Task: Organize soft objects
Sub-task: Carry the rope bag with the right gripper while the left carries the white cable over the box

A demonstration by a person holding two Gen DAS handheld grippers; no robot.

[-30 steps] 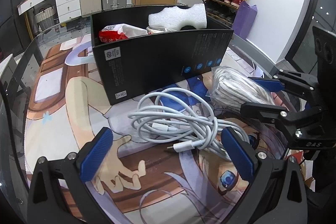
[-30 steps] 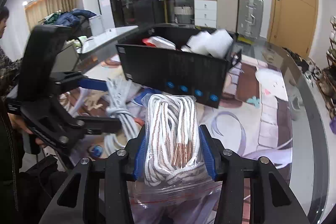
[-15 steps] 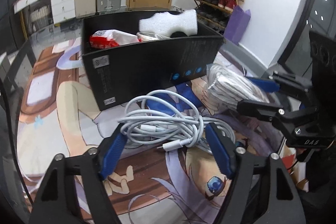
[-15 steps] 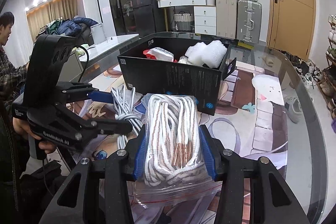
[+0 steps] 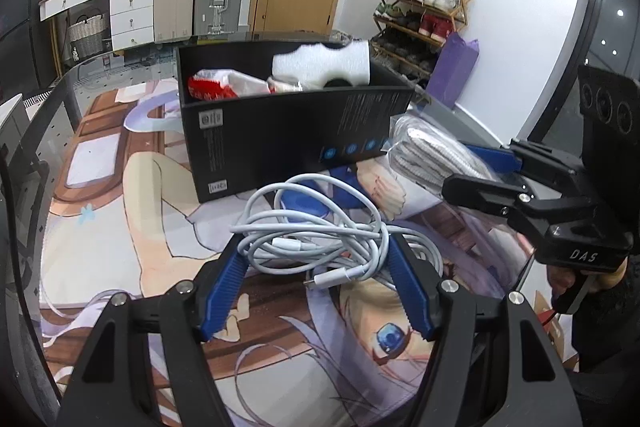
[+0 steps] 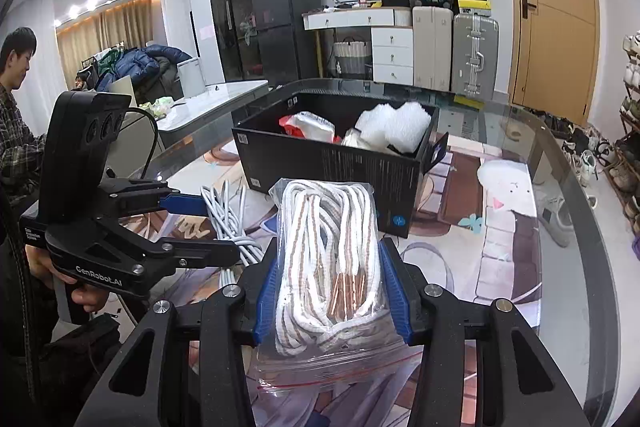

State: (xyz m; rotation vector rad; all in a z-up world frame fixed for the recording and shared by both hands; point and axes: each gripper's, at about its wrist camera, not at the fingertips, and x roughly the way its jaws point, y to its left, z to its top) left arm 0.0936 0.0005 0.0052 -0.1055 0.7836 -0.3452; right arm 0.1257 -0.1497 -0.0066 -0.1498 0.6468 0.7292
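Observation:
My left gripper (image 5: pixel 314 259) is shut on a coil of white cable (image 5: pixel 316 239), its blue pads pressing both sides of the bundle just above the printed mat; it also shows in the right wrist view (image 6: pixel 222 225). My right gripper (image 6: pixel 330 267) is shut on a clear zip bag of white rope (image 6: pixel 330 247) and holds it above the mat, in front of the black box (image 6: pixel 332 163). The bag also shows in the left wrist view (image 5: pixel 432 155). The box (image 5: pixel 288 131) holds a white foam piece (image 5: pixel 320 67) and a red-and-white packet (image 5: pixel 218 87).
The glass table carries a printed anime mat (image 5: pixel 120 227). Its curved edge (image 6: pixel 576 195) runs along the right. Suitcases (image 6: pixel 474 55) and white drawers stand behind. A shoe rack (image 5: pixel 420 7) is at the far right. A person (image 6: pixel 16 95) sits at the left.
My left gripper's jaws have closed from wide open onto the white cable coil. My right gripper has lifted the rope bag slightly while staying shut on it.

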